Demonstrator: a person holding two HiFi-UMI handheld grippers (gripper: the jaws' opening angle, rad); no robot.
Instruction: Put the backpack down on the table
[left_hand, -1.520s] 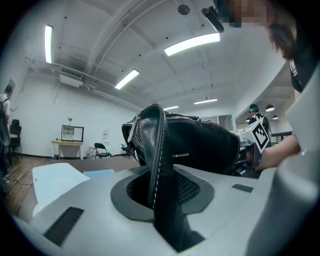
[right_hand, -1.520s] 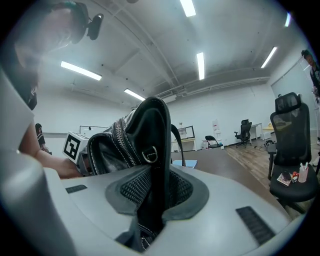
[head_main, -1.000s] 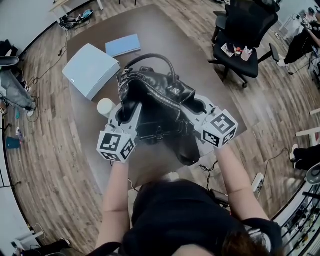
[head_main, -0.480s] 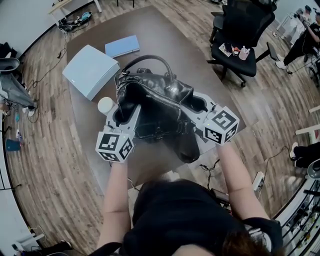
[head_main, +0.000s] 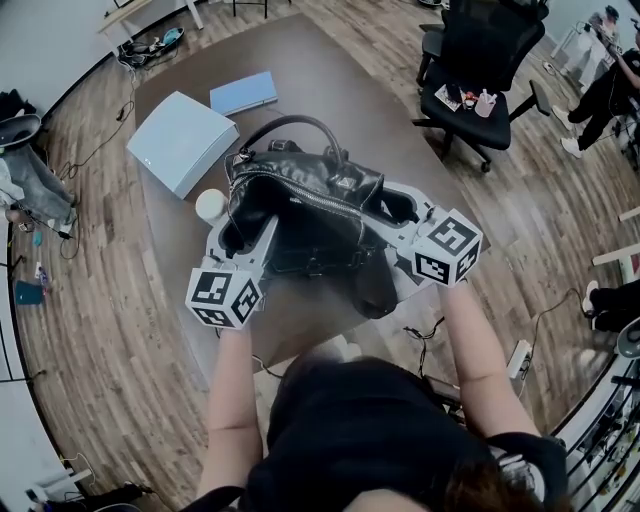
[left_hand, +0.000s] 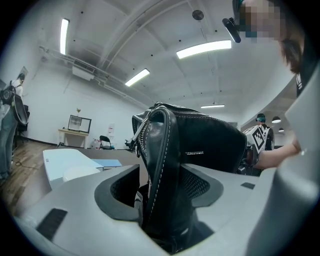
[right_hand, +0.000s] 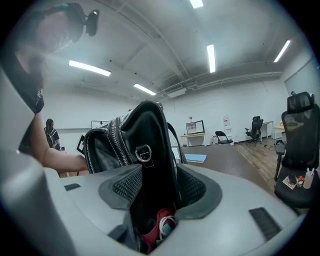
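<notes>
A black leather backpack (head_main: 310, 200) with a curved top handle stands on the brown table (head_main: 330, 80). My left gripper (head_main: 240, 225) is at its left end and my right gripper (head_main: 395, 210) at its right end. In the left gripper view the bag's stitched edge (left_hand: 160, 150) stands between the jaws of the left gripper (left_hand: 165, 190), with a gap at the left pad. In the right gripper view the bag's end (right_hand: 150, 135) sits between the spread jaws of the right gripper (right_hand: 155, 197). Both pairs of jaws have just been opening and stand open around the bag.
A pale blue box (head_main: 180, 140), a blue folder (head_main: 245, 90) and a small white round thing (head_main: 210, 207) lie on the table to the bag's left. A black office chair (head_main: 480, 70) stands at the back right. Cables trail on the wooden floor.
Both grippers' jaws have spread wider off the bag's ends. The marker cubes have shifted slightly outward. The backpack stays standing on the table.
</notes>
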